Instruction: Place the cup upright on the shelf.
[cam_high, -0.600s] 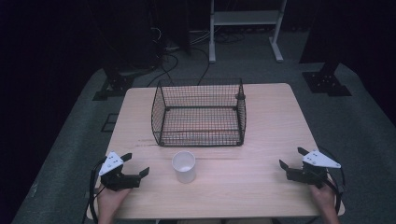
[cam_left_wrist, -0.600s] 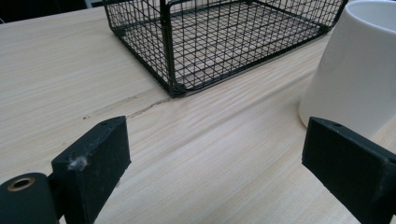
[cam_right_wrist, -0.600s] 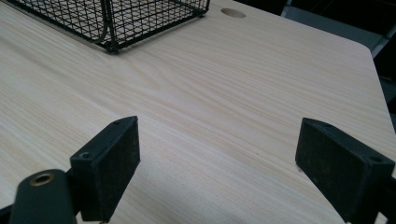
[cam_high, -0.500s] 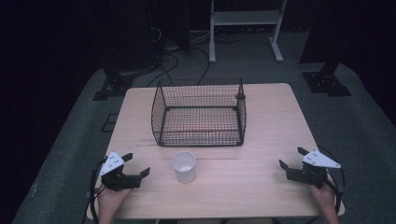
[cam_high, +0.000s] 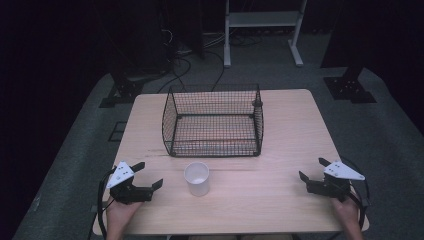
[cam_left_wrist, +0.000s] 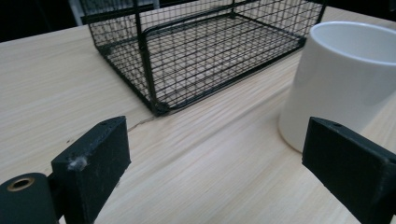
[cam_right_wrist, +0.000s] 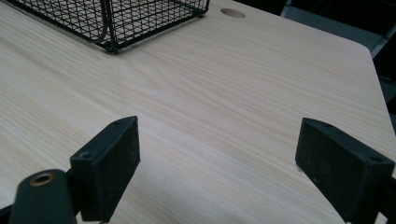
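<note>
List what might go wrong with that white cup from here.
The white cup stands upright and free between the left gripper and the wire basket; a low or off-centre grab could tip it. The basket's walls rise above the cup's rim, so a low lift might catch them.

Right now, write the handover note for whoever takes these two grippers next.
Left gripper: open, holding nothing, low over the table at its near left, aimed toward the white cup.
Right gripper: open, holding nothing, at the near right, bare wood ahead of it.
White cup: upright, looks empty, standing just in front of the wire basket, apart from it and untouched.
Wire basket: mid-table, nothing inside.
Done: nothing so far.
Left: probably grasp the cup with the left gripper, the nearer one, and put it in the basket.
</note>
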